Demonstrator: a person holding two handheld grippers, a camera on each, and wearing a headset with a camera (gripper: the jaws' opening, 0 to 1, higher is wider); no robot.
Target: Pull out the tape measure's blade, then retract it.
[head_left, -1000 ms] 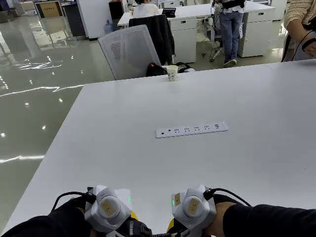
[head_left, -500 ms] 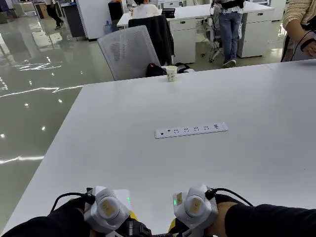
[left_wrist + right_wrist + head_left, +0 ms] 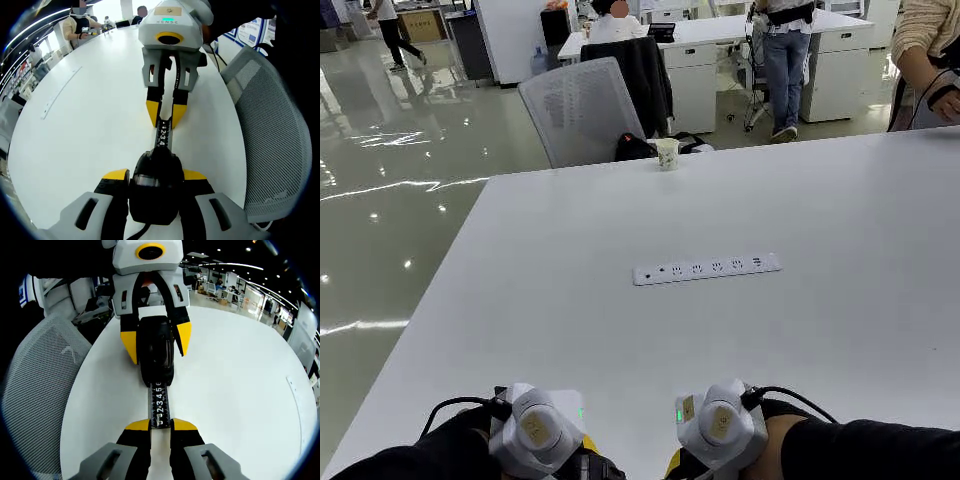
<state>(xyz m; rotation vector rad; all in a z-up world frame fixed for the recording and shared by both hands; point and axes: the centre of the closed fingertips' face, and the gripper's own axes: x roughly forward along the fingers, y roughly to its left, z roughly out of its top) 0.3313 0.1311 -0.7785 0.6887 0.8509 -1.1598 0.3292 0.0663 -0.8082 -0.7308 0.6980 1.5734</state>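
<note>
- At the near edge of the white table (image 3: pixel 620 330), the left gripper (image 3: pixel 155 176) is seen clenched around the black tape measure case (image 3: pixel 154 195). One yellow-tipped jaw is pressed to each side of the case.
- A short length of blade (image 3: pixel 159 402) is drawn out of the case towards the right. Black numerals are printed on it, and it is held low over the tabletop. Whether it touches the table cannot be told.
- The free end of the blade is pinched by the right gripper (image 3: pixel 160 425), whose jaws are closed on it. The two grippers are pointed at each other and kept near one another.
- In the head view the grippers are seen side by side at the near table edge, the left gripper on the left, each held by a hand in a dark sleeve (image 3: pixel 860 445).
- A grey mesh seat back (image 3: pixel 270 130) is seen just off the near table edge in both gripper views.
- Farther out, near the middle of the table, a white power strip (image 3: pixel 707 268) is laid flat, its length running left to right.
- At the far edge of the table, a paper cup (image 3: pixel 667 152) is stood upright.
- Just beyond that edge, a grey mesh chair (image 3: pixel 582 105) is placed, with a dark jacket (image 3: pixel 645 70) draped over another chair behind it.
- Farthest away, white desks (image 3: pixel 700 60) and several people are seen on a glossy floor (image 3: pixel 400 200).
</note>
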